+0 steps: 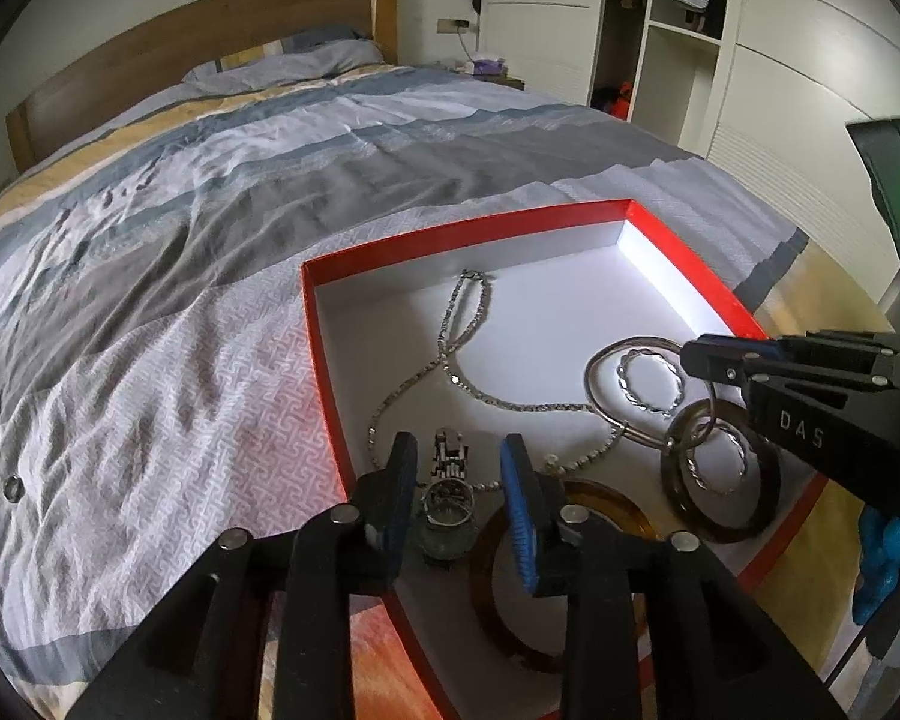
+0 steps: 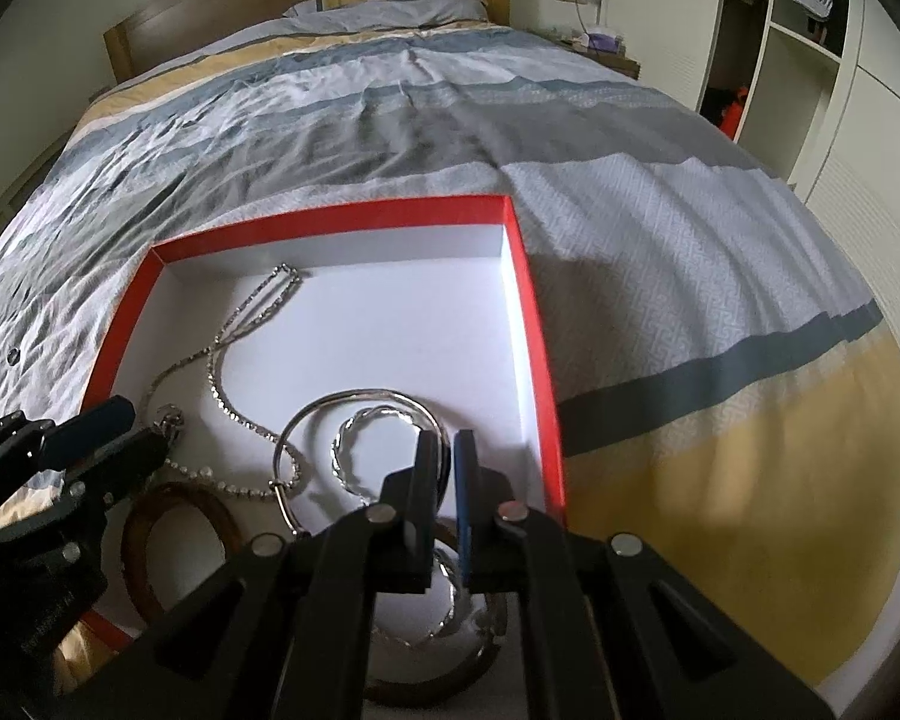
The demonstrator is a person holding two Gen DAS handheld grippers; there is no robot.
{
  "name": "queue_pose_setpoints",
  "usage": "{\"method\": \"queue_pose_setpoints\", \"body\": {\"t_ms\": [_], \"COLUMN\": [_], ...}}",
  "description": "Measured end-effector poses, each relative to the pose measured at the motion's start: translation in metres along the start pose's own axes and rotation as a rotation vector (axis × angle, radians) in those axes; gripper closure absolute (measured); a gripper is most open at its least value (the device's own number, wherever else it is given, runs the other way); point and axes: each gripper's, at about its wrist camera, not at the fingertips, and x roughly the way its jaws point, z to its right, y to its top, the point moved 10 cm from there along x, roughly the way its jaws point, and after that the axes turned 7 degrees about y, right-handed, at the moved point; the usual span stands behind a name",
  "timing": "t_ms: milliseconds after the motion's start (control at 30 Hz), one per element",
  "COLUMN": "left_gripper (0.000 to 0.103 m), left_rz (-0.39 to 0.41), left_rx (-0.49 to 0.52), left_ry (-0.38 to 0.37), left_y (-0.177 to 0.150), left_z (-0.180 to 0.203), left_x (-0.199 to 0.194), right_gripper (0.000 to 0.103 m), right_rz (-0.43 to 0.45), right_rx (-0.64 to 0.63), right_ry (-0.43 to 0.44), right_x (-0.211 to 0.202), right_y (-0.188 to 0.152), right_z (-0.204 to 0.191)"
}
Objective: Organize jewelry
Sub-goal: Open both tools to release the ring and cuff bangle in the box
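Striped bedding covers the bed, and on it sits my red-rimmed box with a white floor. Inside lie a silver chain, a large silver ring and a brown bangle. My left gripper stands apart above the watch, not pressing it. My right gripper is pinched together on a thin ring.
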Motion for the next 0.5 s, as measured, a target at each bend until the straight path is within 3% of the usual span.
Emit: {"method": "queue_pose_setpoints", "body": {"t_ms": [267, 433, 500], "left_gripper": [0.071, 0.071, 0.071], "left_rz": [0.017, 0.035, 0.041], "left_rx": [-0.008, -0.002, -0.003], "left_ry": [0.000, 0.007, 0.008], "left_y": [0.000, -0.001, -0.001], "left_z": [0.001, 0.001, 0.001], "left_x": [-0.002, -0.004, -0.004], "right_gripper": [0.096, 0.083, 0.083], "right_rz": [0.030, 0.045, 0.046], "right_rx": [-0.015, -0.025, -0.022], "right_ry": [0.015, 0.030, 0.037], "right_x": [-0.009, -0.013, -0.013], "right_y": [0.004, 0.001, -0.002], "right_z": [-0.005, -0.007, -0.007]}}
